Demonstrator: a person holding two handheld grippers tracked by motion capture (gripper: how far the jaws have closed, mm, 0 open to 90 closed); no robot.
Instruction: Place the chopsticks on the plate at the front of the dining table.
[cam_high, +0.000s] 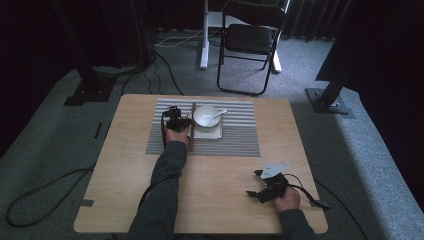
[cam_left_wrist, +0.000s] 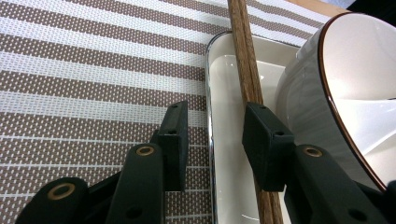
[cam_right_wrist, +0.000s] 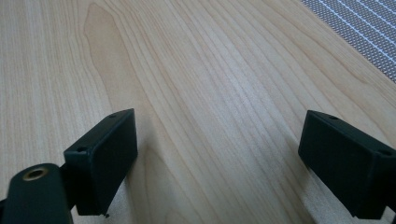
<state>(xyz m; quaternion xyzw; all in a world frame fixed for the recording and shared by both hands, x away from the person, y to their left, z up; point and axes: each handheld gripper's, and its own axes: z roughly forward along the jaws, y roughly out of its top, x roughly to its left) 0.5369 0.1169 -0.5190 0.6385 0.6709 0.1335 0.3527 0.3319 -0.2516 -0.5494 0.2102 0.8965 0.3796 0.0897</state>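
Chopsticks (cam_left_wrist: 248, 70) lie across the white tray's (cam_left_wrist: 219, 140) left rim beside the bowl (cam_left_wrist: 355, 84) on the striped placemat (cam_left_wrist: 93, 70). Left gripper (cam_left_wrist: 215, 135) straddles them with jaws apart, the right-hand pad just beside the wood. Right gripper (cam_right_wrist: 217, 154) rests spread wide over bare table (cam_right_wrist: 210, 70), well apart.

Brown-and-white striped placemat (cam_left_wrist: 93, 70), white brown-rimmed bowl (cam_left_wrist: 359, 93), white tray (cam_left_wrist: 224, 140), brown wooden chopsticks (cam_left_wrist: 245, 56), black tools.
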